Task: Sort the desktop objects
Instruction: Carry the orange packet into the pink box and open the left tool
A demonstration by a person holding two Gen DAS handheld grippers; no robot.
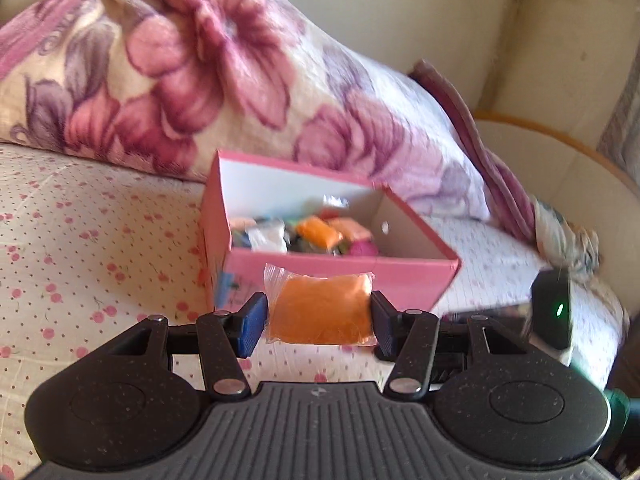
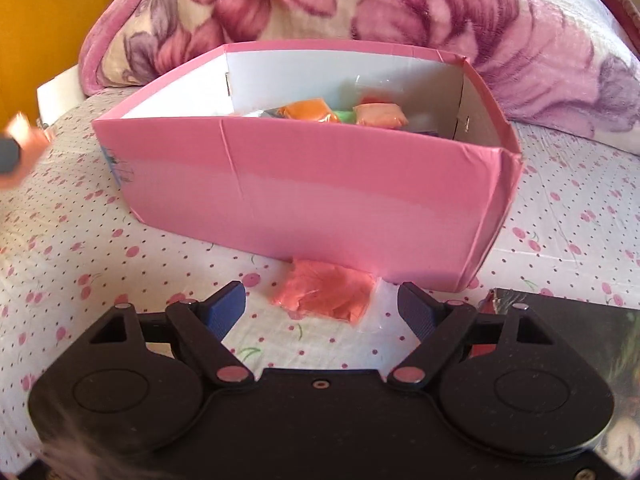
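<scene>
Left gripper body: matte black housing with fine pale speckling; ribbed grey centre panel behind the fingers, bearing a small emblem.
Left gripper fingers: blue ribbed pad on one, dark ribbed pad on the other.
Left gripper linkage: black bars, silver round pivot pins at each joint; a round raised disc outboard of each bar.
Right gripper body: black speckled housing, smooth centre panel with one small screw behind the fingers.
Right gripper fingers: blue ribbed pad and dark ribbed pad.
Right gripper linkage: black bars, pinkish-silver pivot pins, triangular cut-outs outboard.
</scene>
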